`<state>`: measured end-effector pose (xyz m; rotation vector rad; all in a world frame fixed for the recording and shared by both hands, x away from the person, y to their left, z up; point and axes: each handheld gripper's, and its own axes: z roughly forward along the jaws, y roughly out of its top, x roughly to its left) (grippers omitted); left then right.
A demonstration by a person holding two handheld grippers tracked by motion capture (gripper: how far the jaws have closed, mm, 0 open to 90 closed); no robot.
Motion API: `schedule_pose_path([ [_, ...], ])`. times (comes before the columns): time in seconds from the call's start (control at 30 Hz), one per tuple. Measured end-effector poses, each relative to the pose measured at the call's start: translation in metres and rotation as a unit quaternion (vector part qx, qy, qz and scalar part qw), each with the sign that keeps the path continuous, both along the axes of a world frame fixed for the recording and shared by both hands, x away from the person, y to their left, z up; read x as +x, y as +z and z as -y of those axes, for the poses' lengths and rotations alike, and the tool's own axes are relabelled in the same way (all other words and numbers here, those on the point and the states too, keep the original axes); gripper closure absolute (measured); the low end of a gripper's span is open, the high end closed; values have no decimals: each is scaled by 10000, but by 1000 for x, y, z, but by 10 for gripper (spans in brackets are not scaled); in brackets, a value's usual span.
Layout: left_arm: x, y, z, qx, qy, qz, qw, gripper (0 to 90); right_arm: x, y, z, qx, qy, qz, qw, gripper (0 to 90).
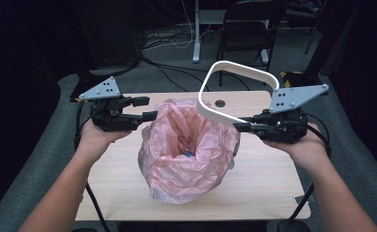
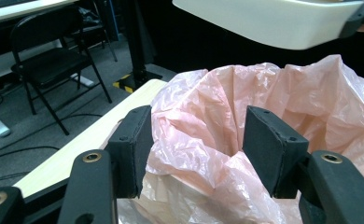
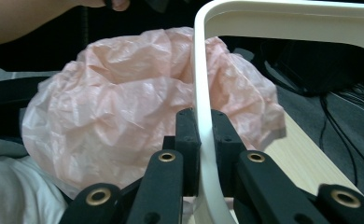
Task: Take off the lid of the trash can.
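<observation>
A crumpled pink plastic bag [image 1: 186,145] stands open-mouthed in the middle of the wooden table [image 1: 264,183]. Something small and blue lies deep inside it. My left gripper [image 1: 150,108] is at the bag's left rim with its jaws wide apart. In the left gripper view the bag's edge [image 2: 301,98] bulges up between and beyond the open gripper [image 2: 196,144], and the pads do not press on it. My right gripper [image 1: 237,125] is shut on a white rounded ring frame [image 1: 244,66], held tilted above the bag's right side. The right gripper view has the gripper [image 3: 206,140] clamped on the ring [image 3: 201,70], with the bag [image 3: 115,107] behind.
A round hole [image 1: 219,103] sits in the table behind the bag. Beyond the table stand a black folding chair [image 1: 252,24] and a desk leg [image 1: 196,34], with cables across the grey floor. The chair [image 2: 54,60] is also in the left gripper view.
</observation>
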<state>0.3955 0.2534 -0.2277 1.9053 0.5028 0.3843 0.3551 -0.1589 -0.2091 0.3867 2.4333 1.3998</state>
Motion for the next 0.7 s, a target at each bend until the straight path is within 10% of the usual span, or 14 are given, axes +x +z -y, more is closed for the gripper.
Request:
schedule_pose_path([
  [0.7, 0, -17, 1, -15, -51, -157, 9999, 426, 27, -30, 22, -106, -930, -162, 9955, 836],
])
